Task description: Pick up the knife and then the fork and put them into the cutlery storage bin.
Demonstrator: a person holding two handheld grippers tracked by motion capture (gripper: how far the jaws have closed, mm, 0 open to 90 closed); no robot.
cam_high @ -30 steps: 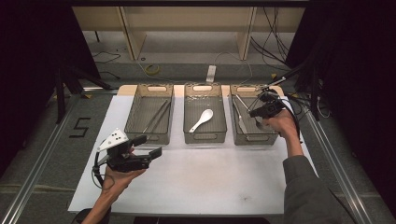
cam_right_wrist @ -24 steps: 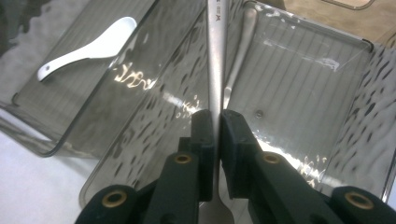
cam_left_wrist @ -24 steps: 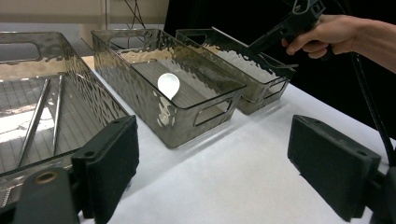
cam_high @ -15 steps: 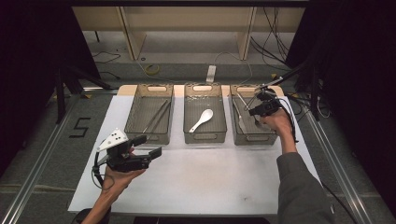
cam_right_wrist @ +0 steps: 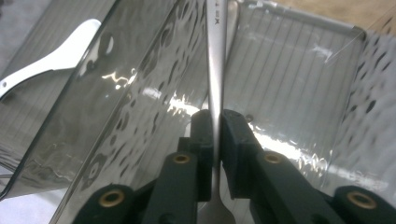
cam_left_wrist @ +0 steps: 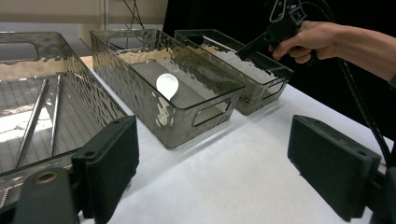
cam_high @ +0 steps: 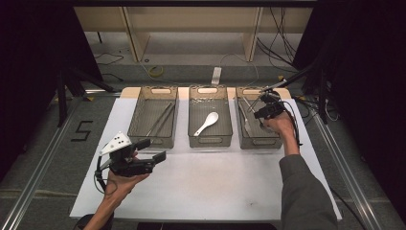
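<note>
The far end of the metal utensil (cam_right_wrist: 216, 56) is cut off by the top edge of the right gripper view, and its near end is hidden behind the pads of the right gripper (cam_right_wrist: 215, 140), so its kind cannot be told. In the high view, the right gripper (cam_high: 262, 111) is too small for its jaws to be made out. The left bin (cam_left_wrist: 60, 116) is cropped at the left edge of the left gripper view.

Silver metal utensil (cam_right_wrist: 215, 56) between black jaws — smoky grey, ripple-textured bins (cam_high: 152, 128) — white spoon (cam_high: 207, 123), white table cover (cam_high: 215, 182)
</note>
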